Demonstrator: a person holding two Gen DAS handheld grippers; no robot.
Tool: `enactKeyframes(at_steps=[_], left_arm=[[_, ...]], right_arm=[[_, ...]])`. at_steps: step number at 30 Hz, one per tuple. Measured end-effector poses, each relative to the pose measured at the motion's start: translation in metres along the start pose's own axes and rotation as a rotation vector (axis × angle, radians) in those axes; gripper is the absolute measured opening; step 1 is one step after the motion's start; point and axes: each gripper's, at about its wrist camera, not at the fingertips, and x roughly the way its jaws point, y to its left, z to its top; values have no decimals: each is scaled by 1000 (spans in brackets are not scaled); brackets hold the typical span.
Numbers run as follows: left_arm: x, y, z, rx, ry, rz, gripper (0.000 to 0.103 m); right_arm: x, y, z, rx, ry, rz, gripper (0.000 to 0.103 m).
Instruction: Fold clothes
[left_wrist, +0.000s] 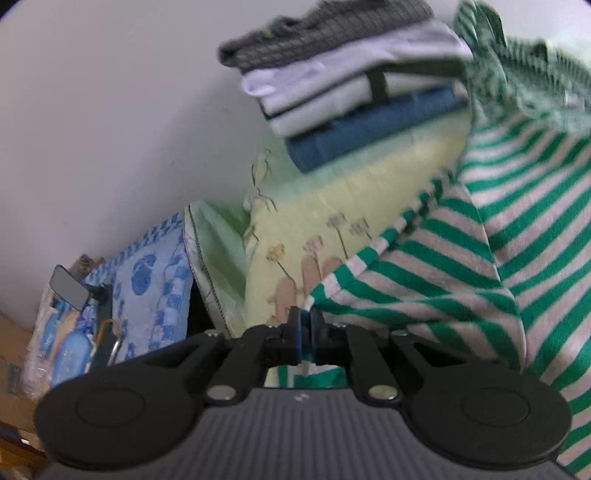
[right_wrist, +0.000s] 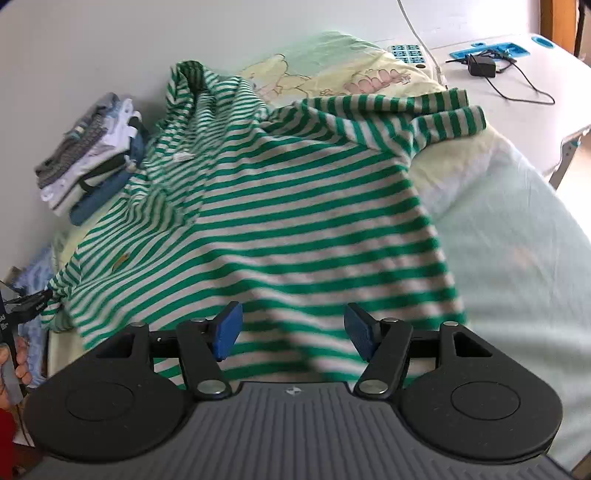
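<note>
A green and white striped polo shirt lies spread on the bed, front up, collar toward the wall. My left gripper is shut on the shirt's sleeve edge at the shirt's left side; it also shows at the left edge of the right wrist view. My right gripper is open, its blue pads apart over the shirt's bottom hem, holding nothing.
A stack of folded clothes sits by the wall, also in the left wrist view. A pale yellow-green bed sheet covers the bed. A blue patterned cloth lies beyond. A white table with a black charger stands at the right.
</note>
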Motion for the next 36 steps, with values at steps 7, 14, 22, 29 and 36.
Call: enactKeyframes(at_steps=[7,14,22,29,36], left_arm=[[-35,29,-10,-57,9,54,39],[-89,20,-2,-144,-2,28,46],[-107,-80,5,-113,38,-110,57],[-101,-118,-2,-116,101,-152,58],[-102,-127,-1,-100,95,-112,64]], right_arm=[[7,-46,67,-99,-85,-168,65],[45,-81,139,-280,-102,-279,66],[102,-76,160,-600,-71,-269,58],[99,-81,194,-528,-122,-191,6],[121,-89,207,-511,-173,-265,33]])
